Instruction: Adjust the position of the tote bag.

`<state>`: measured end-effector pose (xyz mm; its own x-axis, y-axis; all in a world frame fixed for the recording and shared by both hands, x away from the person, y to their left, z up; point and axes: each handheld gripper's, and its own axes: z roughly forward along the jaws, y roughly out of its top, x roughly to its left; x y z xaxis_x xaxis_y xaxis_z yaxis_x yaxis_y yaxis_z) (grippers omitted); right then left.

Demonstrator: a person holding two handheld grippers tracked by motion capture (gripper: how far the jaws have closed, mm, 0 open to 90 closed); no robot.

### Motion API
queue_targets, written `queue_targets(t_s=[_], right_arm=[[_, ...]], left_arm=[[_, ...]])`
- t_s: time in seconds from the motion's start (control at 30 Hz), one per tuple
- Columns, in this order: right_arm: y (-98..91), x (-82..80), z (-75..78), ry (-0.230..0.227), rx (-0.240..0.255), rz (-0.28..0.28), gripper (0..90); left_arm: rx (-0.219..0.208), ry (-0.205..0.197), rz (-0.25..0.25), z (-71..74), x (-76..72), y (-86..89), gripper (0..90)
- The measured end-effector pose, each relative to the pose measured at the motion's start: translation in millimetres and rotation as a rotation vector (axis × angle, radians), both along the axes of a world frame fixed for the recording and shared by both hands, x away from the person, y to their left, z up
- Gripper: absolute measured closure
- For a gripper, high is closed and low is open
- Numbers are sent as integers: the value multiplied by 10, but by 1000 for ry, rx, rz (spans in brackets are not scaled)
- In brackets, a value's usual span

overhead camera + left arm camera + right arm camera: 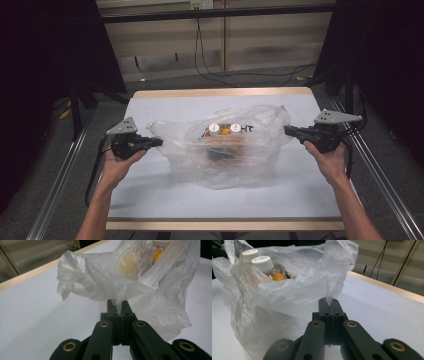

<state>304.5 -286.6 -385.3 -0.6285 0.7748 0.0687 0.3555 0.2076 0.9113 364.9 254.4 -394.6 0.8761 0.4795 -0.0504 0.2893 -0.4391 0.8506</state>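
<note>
— From above, we saw the plastic bag (225,150) mid-table (150,200), bottles (223,129) inside, left gripper (159,142) and right gripper (287,130) at its sides.

— Our left gripper view showed jaws pinching film?

— Yes; our right gripper view likewise, pinching the rim. We judged pulling evenly apart best, gently, avoiding tears.

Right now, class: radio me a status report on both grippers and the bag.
Left gripper shut on plastic bag. Right gripper shut on its opposite edge. Two white-capped bottles upright inside. Nothing obstructing.
</note>
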Motion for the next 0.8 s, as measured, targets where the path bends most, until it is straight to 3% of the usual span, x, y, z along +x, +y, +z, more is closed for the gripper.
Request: queue_targets(t_s=[0.4, 0.5, 0.8], right_arm=[[17, 54, -196, 85, -82, 31, 900], [40, 69, -257, 111, -116, 24, 900], [56, 120, -464, 167, -146, 30, 900]], left_arm=[[74, 48, -20, -147, 40, -61, 900], [123, 58, -18, -222, 62, -82, 900], [143, 103, -14, -386, 104, -108, 900]])
